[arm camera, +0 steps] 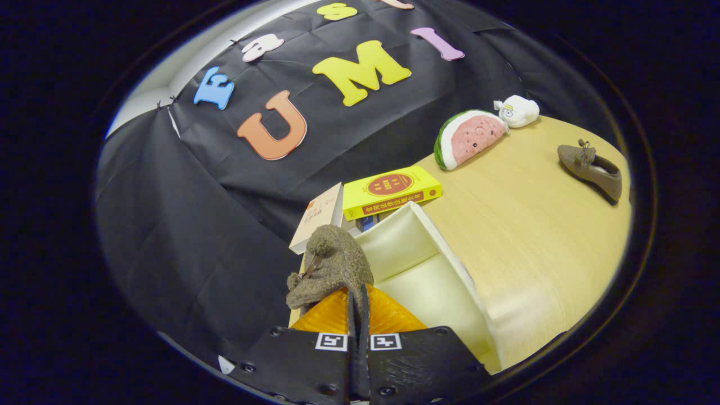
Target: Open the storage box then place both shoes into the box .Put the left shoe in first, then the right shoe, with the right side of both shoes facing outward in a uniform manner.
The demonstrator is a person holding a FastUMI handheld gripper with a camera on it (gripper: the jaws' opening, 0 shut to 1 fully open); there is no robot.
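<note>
Wooden tabletop (534, 225) backed by black cloth. Gripper (358, 315) clenched on 1st shoe (332, 264), both fingers nipping its thin edge, held over open storage box (427, 270). 2nd shoe (590, 166) lay well apart on table. Shoes looked light, soft, felt-like; best taken by heel rim. Counted: 2 shoes, 1 box, 2 books (391, 191), 2 plush toys (469, 138).

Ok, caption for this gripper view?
Gripper shut on one brown shoe above the open box; second shoe on table.
</note>
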